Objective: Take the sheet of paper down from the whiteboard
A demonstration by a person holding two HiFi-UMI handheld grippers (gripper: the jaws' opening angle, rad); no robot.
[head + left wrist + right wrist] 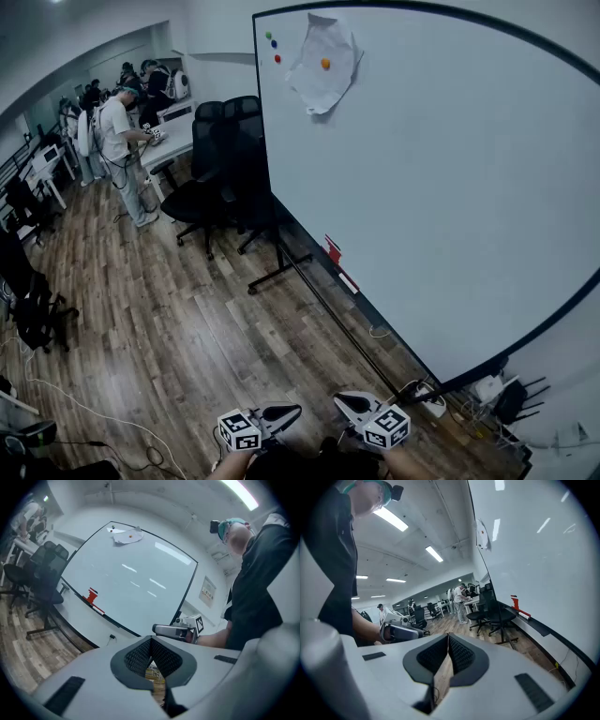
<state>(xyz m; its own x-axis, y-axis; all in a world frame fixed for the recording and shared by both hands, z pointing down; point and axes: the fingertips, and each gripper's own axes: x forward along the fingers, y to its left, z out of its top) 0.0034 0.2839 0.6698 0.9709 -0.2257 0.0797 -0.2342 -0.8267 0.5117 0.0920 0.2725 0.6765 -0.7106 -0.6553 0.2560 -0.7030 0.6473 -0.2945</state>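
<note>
A crumpled white sheet of paper (323,66) hangs near the top left of the whiteboard (450,187), pinned by an orange magnet (325,64). It also shows small in the left gripper view as the sheet (127,536) and edge-on in the right gripper view as the paper (482,534). My left gripper (296,410) and right gripper (339,400) are low at the bottom of the head view, far from the board, tips facing each other. Both are shut with nothing between the jaws, as the left gripper (151,641) and right gripper (448,638) views show.
Green, blue and red magnets (273,45) sit left of the paper. A red object (334,251) rests on the board's tray. Black office chairs (220,178) stand by the board's left end. People work at desks (173,136) far back. Cables (84,412) lie on the wood floor.
</note>
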